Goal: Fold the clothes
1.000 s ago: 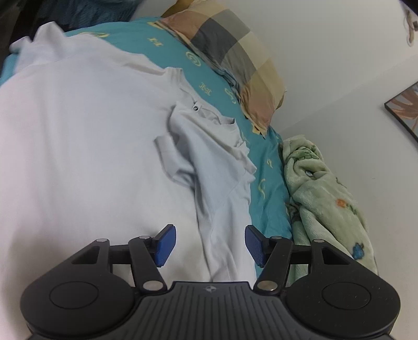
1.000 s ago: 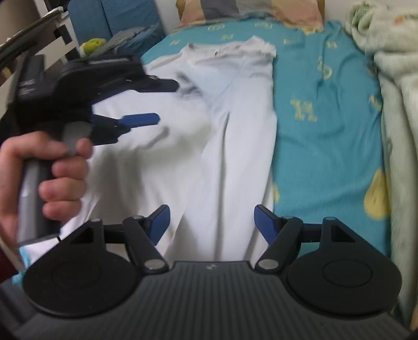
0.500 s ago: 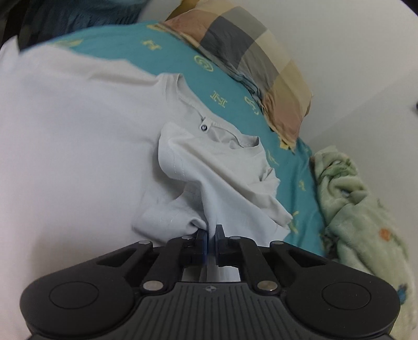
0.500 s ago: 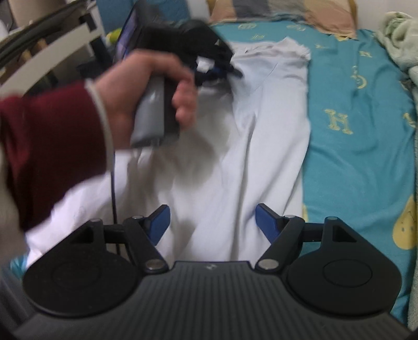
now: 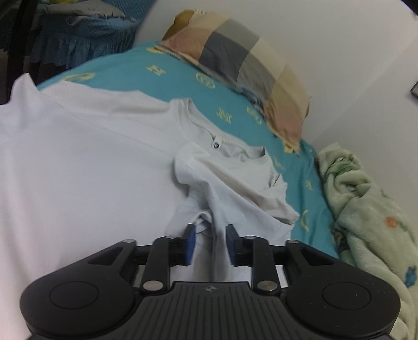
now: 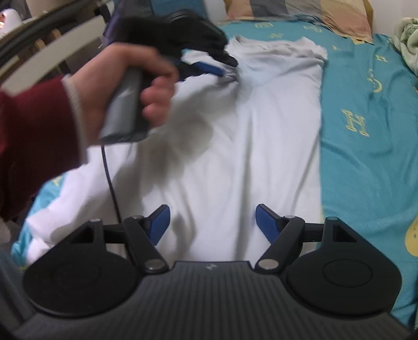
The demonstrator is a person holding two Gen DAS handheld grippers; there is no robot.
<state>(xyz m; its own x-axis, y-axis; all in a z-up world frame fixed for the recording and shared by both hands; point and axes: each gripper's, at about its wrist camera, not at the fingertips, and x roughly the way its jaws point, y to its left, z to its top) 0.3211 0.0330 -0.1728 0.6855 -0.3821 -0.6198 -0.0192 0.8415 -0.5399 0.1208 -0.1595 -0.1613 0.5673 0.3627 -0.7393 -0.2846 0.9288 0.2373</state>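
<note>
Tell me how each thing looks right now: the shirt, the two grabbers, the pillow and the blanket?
Shirt: spread on the bed, right side folded in, sleeve bunched.
Left gripper: open; its jaws have just been opening, a ridge of sleeve cloth between them, pads not pressing.
Right gripper: wide open over the shirt, holding nothing.
Pillow: lying at the head of the bed.
Blanket: crumpled beside the wall.

Both views look down along their fingers, close over the bed (image 5: 135,70); they share the white shirt (image 5: 78,162) and the checked pillow (image 6: 308,10).
</note>
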